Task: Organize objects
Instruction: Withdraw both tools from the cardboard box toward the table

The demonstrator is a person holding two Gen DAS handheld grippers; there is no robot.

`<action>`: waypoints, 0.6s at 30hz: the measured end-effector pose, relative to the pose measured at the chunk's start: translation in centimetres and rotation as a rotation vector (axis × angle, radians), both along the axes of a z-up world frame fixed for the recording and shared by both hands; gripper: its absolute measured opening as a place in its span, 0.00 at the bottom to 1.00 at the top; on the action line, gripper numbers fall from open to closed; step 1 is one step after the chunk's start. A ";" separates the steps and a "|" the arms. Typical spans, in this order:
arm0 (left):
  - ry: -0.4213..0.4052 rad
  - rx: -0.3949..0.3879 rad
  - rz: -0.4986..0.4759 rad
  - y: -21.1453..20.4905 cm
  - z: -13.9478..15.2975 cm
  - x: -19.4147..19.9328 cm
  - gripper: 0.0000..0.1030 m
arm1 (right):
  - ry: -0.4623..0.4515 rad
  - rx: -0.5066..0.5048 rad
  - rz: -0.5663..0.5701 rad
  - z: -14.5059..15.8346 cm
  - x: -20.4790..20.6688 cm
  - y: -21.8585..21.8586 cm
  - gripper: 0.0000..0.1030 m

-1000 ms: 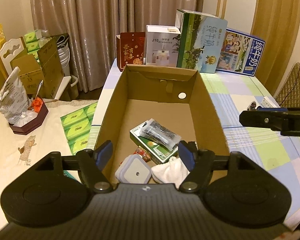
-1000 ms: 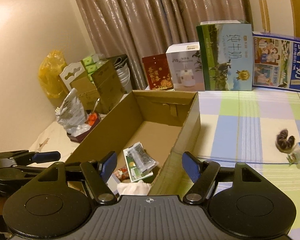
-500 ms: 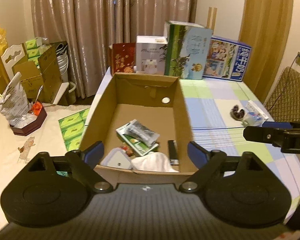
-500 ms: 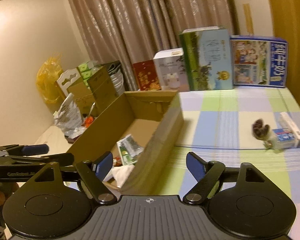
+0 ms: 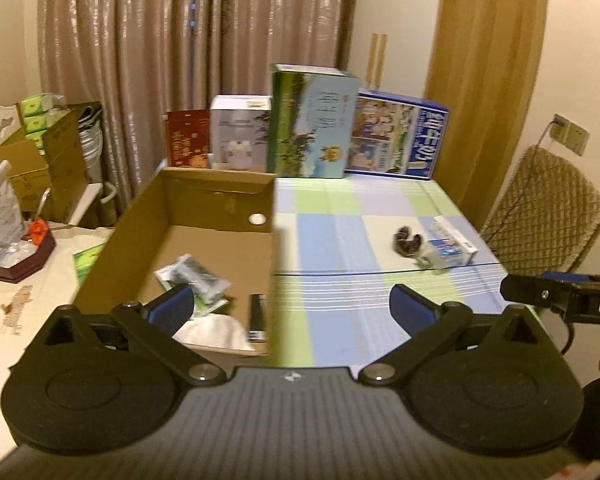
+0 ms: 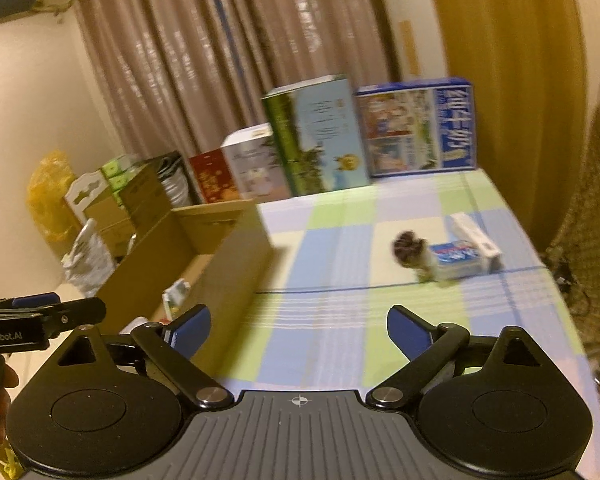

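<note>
While both views blur a little, the checked tablecloth (image 5: 340,240) in blue, green and white covers the largest area, spreading from the near edge to the curtains (image 5: 180,60) at the back. On its left part sits the open cardboard box (image 5: 216,200), its long right wall running toward the camera in the left wrist view. Along the far edge of the table stand four cartons in a row: a blue milk carton (image 5: 396,136), a taller green milk carton (image 5: 312,120) just beside it, a white appliance box (image 5: 240,132) and a red gift box (image 5: 188,144).

Inside the cardboard box lie a green packet with a dark sachet (image 5: 192,276) on it, a white crumpled cloth (image 5: 216,330) at the near wall, and a slim black lighter-like item (image 5: 257,316) against the right wall.

Out on the cloth, well apart from the box and toward the right edge, a small cluster rests: a white and blue packet (image 6: 460,256), a narrow white box (image 6: 474,236) touching it behind, and a dark brown hair clip (image 6: 406,246) on its left side.

Closest to each lens, the left gripper (image 5: 292,308) hangs over the near right corner of the box with its blue pads spread wide and nothing between them. Likewise the right gripper (image 6: 298,330) hovers above bare cloth, fingers apart and empty, the cluster ahead of it.
</note>
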State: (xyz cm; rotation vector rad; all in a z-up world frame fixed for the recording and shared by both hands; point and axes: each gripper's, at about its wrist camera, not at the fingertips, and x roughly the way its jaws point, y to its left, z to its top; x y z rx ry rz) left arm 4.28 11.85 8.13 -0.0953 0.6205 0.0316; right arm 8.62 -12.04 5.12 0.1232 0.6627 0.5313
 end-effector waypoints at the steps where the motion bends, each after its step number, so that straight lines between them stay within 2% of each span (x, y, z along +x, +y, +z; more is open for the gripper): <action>1: -0.002 -0.004 -0.007 -0.6 -0.1 0.1 0.99 | -0.001 -0.006 -0.014 0.0 0.0 -0.7 0.91; 10: 0.018 -0.023 -0.111 -6.5 -1.1 1.4 0.99 | 0.002 -0.027 -0.164 0.0 -0.3 -7.4 0.96; 18: 0.037 -0.010 -0.168 -9.8 -1.9 2.8 0.99 | 0.020 0.006 -0.219 -0.1 0.3 -10.8 0.96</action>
